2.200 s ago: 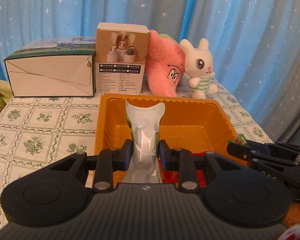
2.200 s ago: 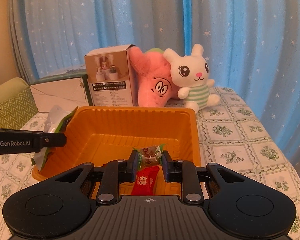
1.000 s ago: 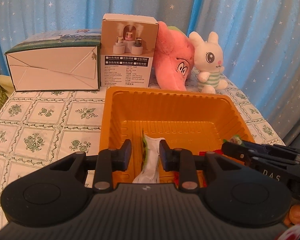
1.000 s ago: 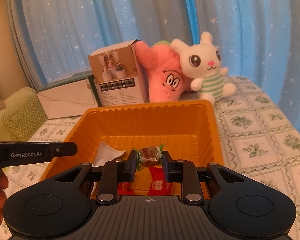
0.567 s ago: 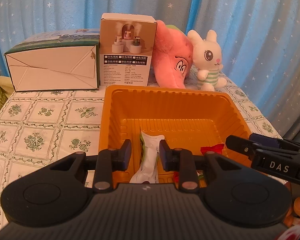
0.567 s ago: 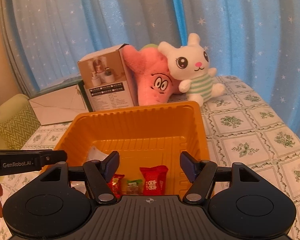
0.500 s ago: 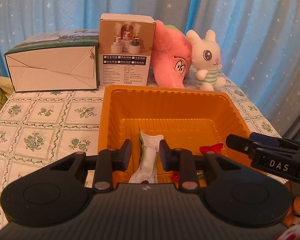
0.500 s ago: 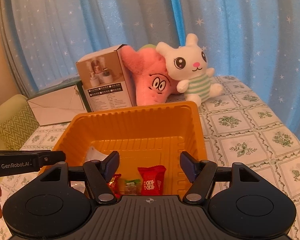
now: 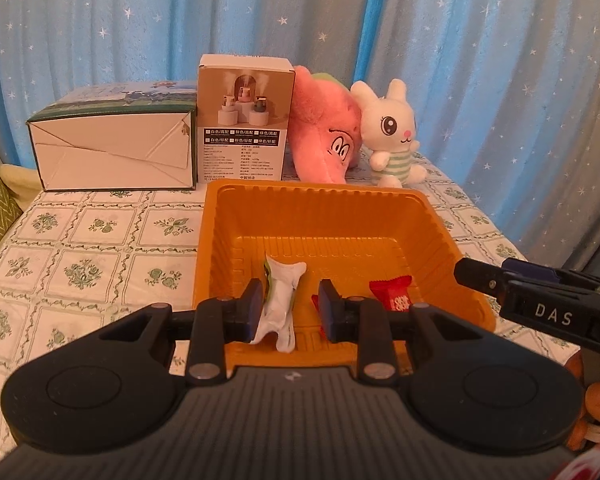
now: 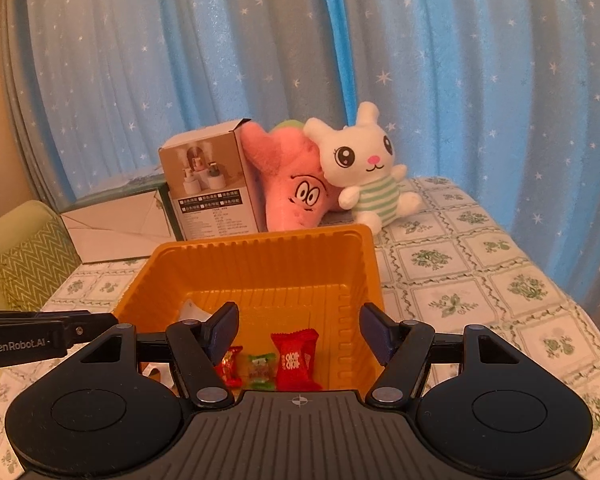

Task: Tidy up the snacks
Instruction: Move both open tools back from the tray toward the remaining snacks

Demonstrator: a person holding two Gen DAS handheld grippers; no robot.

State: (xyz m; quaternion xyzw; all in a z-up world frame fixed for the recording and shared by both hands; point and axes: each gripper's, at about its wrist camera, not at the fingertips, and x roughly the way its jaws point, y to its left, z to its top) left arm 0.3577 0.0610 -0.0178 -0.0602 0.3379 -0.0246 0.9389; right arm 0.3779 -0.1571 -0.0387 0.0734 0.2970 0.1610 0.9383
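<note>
Orange plastic made up the ribbed tray [image 9: 440, 232], which was set on a flower-patterned tablecloth [image 9: 100, 248] and was seen from both wrists.

Only the left wrist view showed the white packet [image 9: 282, 300] at full length, lying on the tray floor between the pads of the left gripper [image 9: 290, 306]. The jaws stood narrowly apart; one pad lay right against the packet's edge, the other clear of it, so the packet was released, not clamped. From the right wrist only a white corner [image 10: 192, 309] was seen.

Only the right wrist view showed three sweets together at the tray's near end: a small red sweet [image 10: 230, 366], a green sweet [image 10: 261, 366] and a red packet [image 10: 294, 358]. The right gripper [image 10: 298, 330] was held above them with its jaws wide, having just been opening, and nothing was gripped. From the left wrist the red packet [image 9: 394, 294] was seen in part, the green sweet not at all.

Behind the tray were noted a white box [image 9: 114, 152], a brown carton [image 9: 244, 120], a pink plush [image 9: 326, 136] and a rabbit toy [image 9: 392, 140]. The carton's print was too small to read. The near tray rim was cut off by the gripper bodies.
</note>
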